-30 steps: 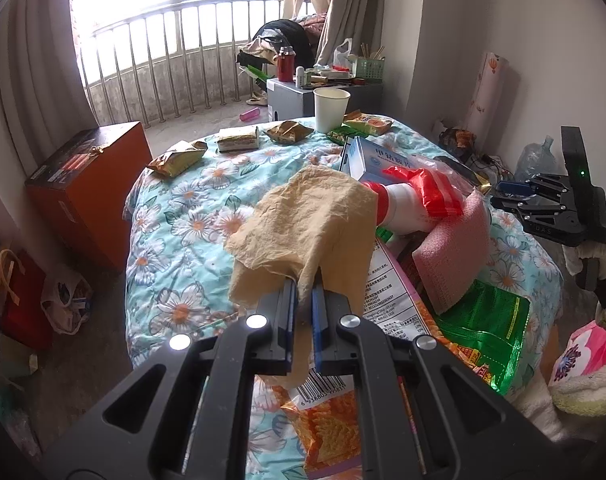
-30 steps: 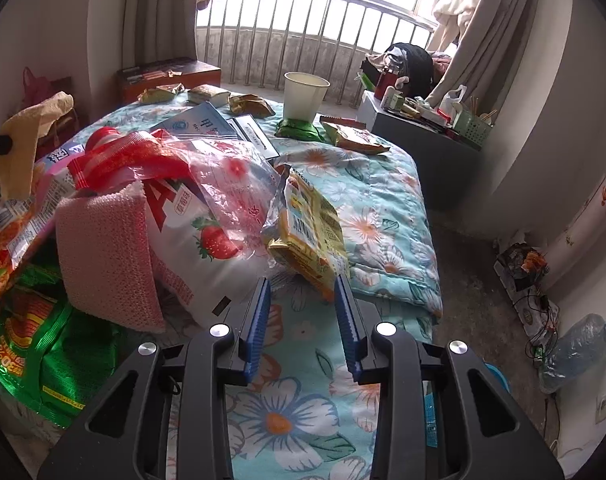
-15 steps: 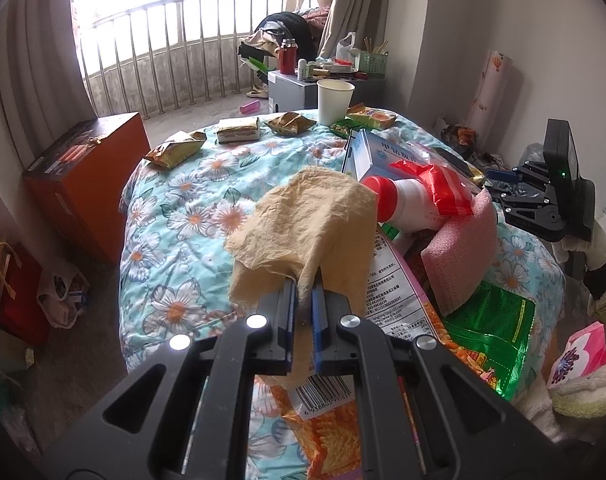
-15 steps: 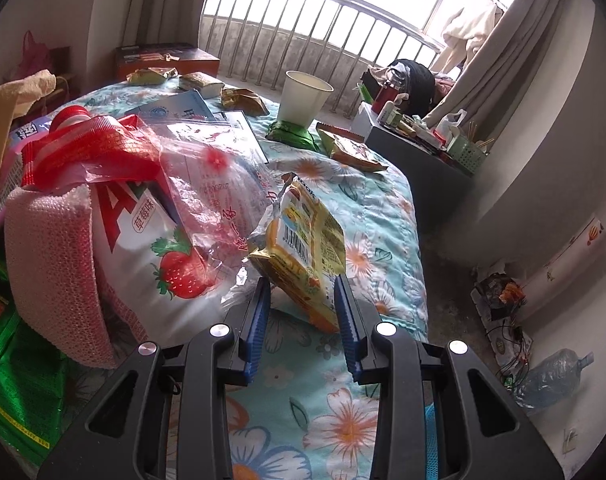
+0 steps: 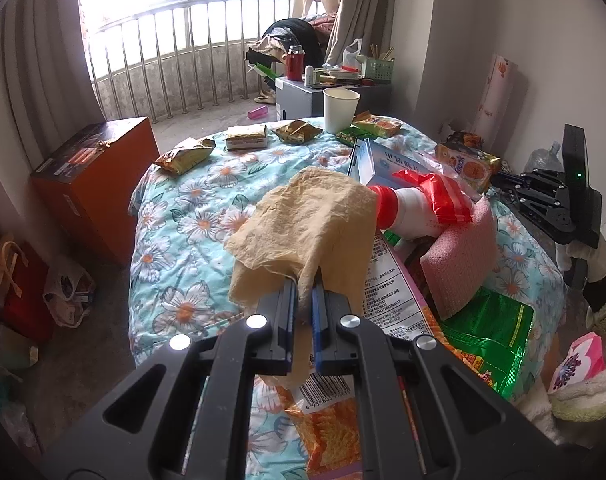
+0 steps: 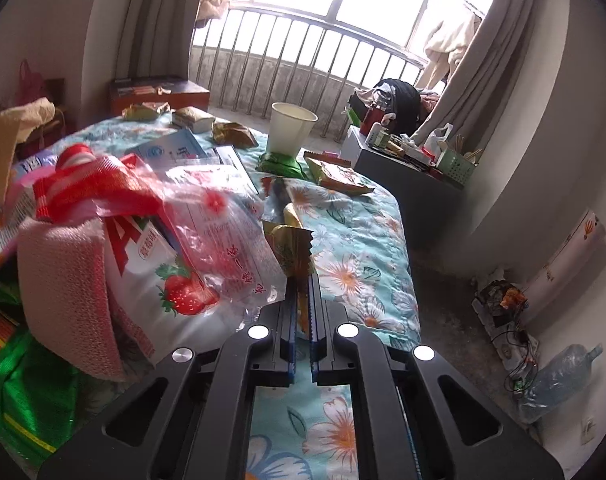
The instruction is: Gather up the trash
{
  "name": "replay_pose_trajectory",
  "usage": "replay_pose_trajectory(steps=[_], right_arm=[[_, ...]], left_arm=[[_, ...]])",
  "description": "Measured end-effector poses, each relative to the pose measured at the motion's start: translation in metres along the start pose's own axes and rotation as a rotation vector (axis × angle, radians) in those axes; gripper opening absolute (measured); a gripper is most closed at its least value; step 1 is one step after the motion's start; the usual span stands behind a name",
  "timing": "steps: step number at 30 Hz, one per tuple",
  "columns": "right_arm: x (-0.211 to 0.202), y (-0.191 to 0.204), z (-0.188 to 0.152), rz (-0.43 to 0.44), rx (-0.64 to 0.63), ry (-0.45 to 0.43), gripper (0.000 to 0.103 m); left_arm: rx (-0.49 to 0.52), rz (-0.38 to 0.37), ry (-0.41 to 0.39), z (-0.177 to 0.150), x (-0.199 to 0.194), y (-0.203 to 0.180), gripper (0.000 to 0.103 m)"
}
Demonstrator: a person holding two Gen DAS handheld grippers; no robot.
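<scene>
A: Left wrist view first. How do the fingers stand?

B: The left gripper (image 5: pixel 305 300) has its jaws nearly together, clamped on a crumpled tan paper (image 5: pixel 307 220) that stands up above the fingertips and hides part of the table behind it.

A: What lies around it?

B: A table with a flowered cloth (image 5: pixel 191 216). Just right of the paper there is a white bottle with a red neck (image 5: pixel 407 210), a pink sponge (image 5: pixel 461 256) leaning over it, a green foil bag (image 5: pixel 489 328) and an orange snack bag (image 5: pixel 335 420) under the gripper. At the far edge stand a paper cup (image 5: pixel 341 109) and several snack wrappers (image 5: pixel 185 156). The right gripper (image 5: pixel 503 179) shows at the right edge, closed on a yellow wrapper (image 5: pixel 465 164).

A: And the right wrist view?

B: The right gripper (image 6: pixel 302 280) has just been closing; its fingers are now pressed on the yellow wrapper (image 6: pixel 293 250), which sticks up from between the tips, lifted off the cloth.

A: What crowds it?

B: A clear plastic bag (image 6: pixel 223 216) with a red strip touches the wrapper on the left, over the strawberry bottle (image 6: pixel 159 276) and the pink sponge (image 6: pixel 63 300). The paper cup (image 6: pixel 291 128) stands well beyond.
</scene>
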State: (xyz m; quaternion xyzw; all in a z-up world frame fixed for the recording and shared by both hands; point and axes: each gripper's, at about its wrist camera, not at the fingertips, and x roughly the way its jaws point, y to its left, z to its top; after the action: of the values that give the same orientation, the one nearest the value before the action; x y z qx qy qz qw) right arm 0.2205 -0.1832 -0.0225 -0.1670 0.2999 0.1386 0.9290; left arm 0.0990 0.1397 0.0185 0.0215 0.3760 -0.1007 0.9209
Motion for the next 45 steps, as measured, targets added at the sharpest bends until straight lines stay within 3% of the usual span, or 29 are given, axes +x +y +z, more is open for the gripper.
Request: replay_pose_trajectory(steps=[11,23,30,33,39,45], right_arm=[[-0.084,-0.033,-0.027,0.126,0.292,-0.110,0.005],[-0.165,-0.075,-0.060,0.041,0.470,-0.268,0.005],[-0.188,-0.117,-0.085,-0.081,0.545,-0.311,0.005],[-0.195,-0.139,-0.104,-0.130,0.596,-0.315,0.005],[-0.195,-0.181,-0.153,-0.230,0.714,-0.293,0.005],[-0.187,-0.237,-0.199,-0.270,0.885,-0.308,0.005]], left_arm=[[0.008,-0.023,-0.067,0.006,-0.032,-0.016,0.005],[0.062,-0.184,-0.195,0.056,-0.070,-0.065,0.005],[0.233,-0.340,-0.203,0.103,-0.064,-0.157,0.005],[0.304,-0.438,-0.164,0.125,-0.046,-0.210,0.005],[0.435,-0.577,0.012,0.161,0.023,-0.336,0.005],[0.526,-0.569,0.234,0.170,0.127,-0.465,0.005]])
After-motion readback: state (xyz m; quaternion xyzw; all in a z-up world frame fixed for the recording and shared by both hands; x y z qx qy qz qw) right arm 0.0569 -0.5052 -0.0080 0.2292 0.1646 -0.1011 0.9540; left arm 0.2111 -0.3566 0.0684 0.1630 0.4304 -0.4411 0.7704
